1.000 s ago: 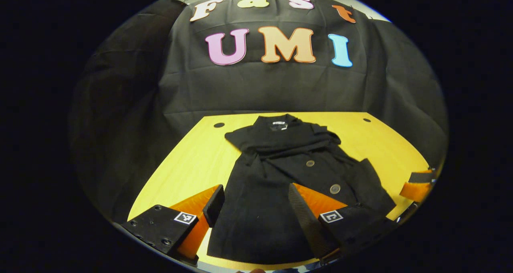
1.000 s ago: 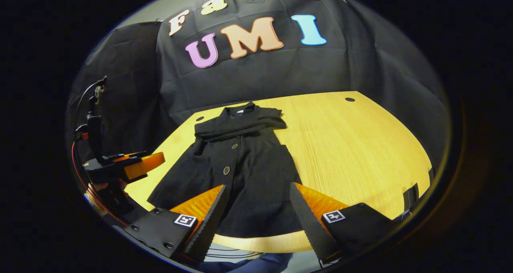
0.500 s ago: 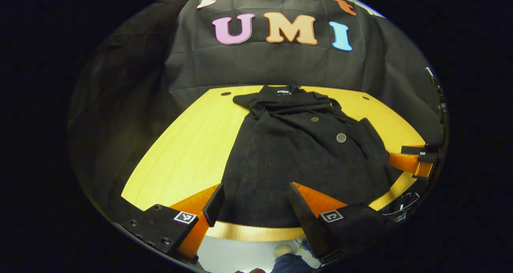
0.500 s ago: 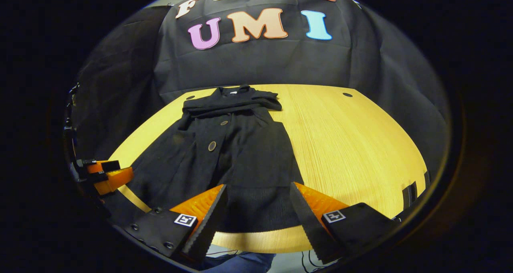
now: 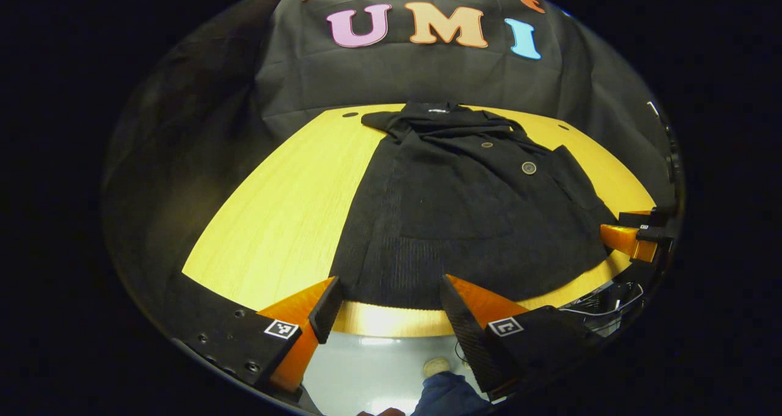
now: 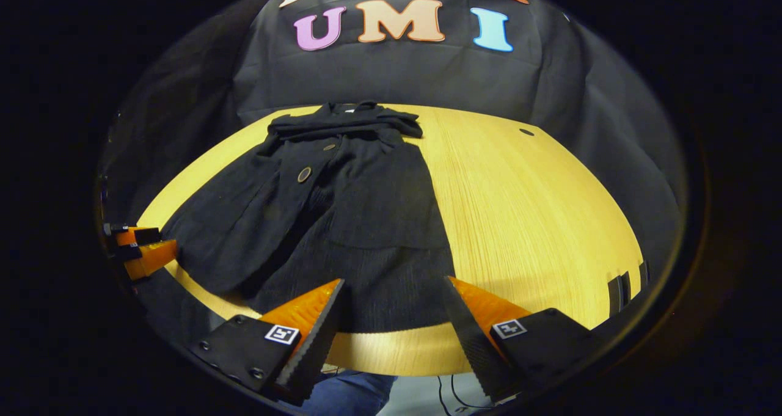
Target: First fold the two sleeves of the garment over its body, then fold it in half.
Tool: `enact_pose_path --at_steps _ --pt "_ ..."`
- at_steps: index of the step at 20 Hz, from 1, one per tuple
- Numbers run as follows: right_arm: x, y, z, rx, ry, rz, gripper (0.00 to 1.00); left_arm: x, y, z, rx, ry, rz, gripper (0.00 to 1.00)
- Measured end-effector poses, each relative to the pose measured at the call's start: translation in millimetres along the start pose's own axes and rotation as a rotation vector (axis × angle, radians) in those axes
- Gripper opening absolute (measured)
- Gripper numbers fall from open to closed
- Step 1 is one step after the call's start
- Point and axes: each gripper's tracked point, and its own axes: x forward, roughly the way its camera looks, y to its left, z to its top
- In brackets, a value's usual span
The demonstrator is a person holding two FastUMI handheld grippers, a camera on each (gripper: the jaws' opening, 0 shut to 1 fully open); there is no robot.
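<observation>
A black buttoned garment (image 5: 464,208) lies flat on the yellow table (image 5: 287,208), collar at the far side and hem along the near edge. Both sleeves are laid across its chest just below the collar. My left gripper (image 5: 391,303) hovers open over the table's near edge at the hem's left part, holding nothing. In the right gripper view the garment (image 6: 342,202) sits left of centre, and my right gripper (image 6: 394,312) stands open at the hem's right part, also holding nothing. Each gripper appears at the edge of the other's view: right gripper (image 5: 632,239), left gripper (image 6: 140,251).
Small round holes (image 5: 350,115) (image 6: 526,132) mark the table's far corners. Bare wood (image 6: 525,220) stretches right of the garment. Below the front edge are grey floor, cables (image 5: 605,309) and a person's blue-clad leg (image 5: 449,397).
Both grippers have drawn back from above the garment to the table's near edge and dropped lower. Both stay open. The garment has not moved.
</observation>
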Motion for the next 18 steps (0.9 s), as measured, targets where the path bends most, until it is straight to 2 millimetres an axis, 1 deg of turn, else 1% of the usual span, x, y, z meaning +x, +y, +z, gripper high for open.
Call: enact_pose_path --at_steps 1,2,3,4,5,7,9,10,11,12,13,14,15,16,17,18 --pt "0.6 1.3 -1.4 0.002 0.003 0.0 0.94 -1.3 -0.2 0.1 -0.008 -0.011 0.001 0.96" --pt "0.2 1.9 -1.6 0.011 0.004 0.003 0.98 -1.6 -0.9 0.4 -0.01 -0.013 0.002 0.97" --pt "1.2 3.1 -2.6 0.022 0.005 0.008 0.99 -0.5 -2.8 -0.3 -0.008 -0.012 0.0 0.96" --pt "1.5 3.7 -3.4 0.035 0.005 0.013 0.94 -0.2 -3.1 1.7 -0.008 -0.019 -0.002 0.96" --pt "1.5 3.9 -3.6 0.044 -0.001 0.018 0.98 0.2 -3.5 0.1 -0.016 -0.018 -0.008 0.96" --pt "2.3 3.8 -3.8 0.044 -0.013 0.021 0.98 5.5 -3.0 3.0 -0.046 -0.018 -0.01 0.96" --pt "3.2 4.3 -4.0 0.055 -0.018 0.024 0.97 4.9 -5.4 2.3 -0.037 -0.021 -0.009 0.96" --pt "3.7 5.5 -3.8 0.056 -0.018 0.024 0.95 3.6 -3.3 3.8 -0.043 -0.028 -0.008 0.97" --pt "3.2 5.1 -4.3 0.054 -0.015 0.023 0.91 4.3 -3.0 3.4 -0.049 -0.026 -0.002 0.96" --pt "3.4 7.1 -4.5 0.055 -0.014 0.031 0.93 5.0 -4.4 4.4 -0.051 -0.03 0.002 0.95" --pt "3.5 9.9 -4.6 0.055 -0.014 0.033 0.92 4.8 -5.9 3.5 -0.053 -0.026 0.003 0.94" --pt "3.5 11.7 -4.1 0.047 -0.016 0.028 0.79 3.8 -7.9 4.4 -0.052 -0.026 -0.001 0.94" --pt "3.6 15.6 -4.0 0.033 -0.019 0.03 0.77 4.7 -10.1 4.1 -0.05 -0.023 -0.01 0.89" --pt "4.5 18.3 -3.6 0.025 -0.02 0.032 0.7 4.5 -13.5 3.7 -0.04 -0.023 -0.023 0.88" --pt "4.6 19.5 -4.2 0.02 -0.018 0.034 0.63 4.6 -16.7 4.5 -0.034 -0.022 -0.037 0.8" --pt "3.6 20.9 -3.3 0.021 -0.014 0.036 0.56 5.4 -19.6 5.6 -0.029 -0.02 -0.049 0.76"
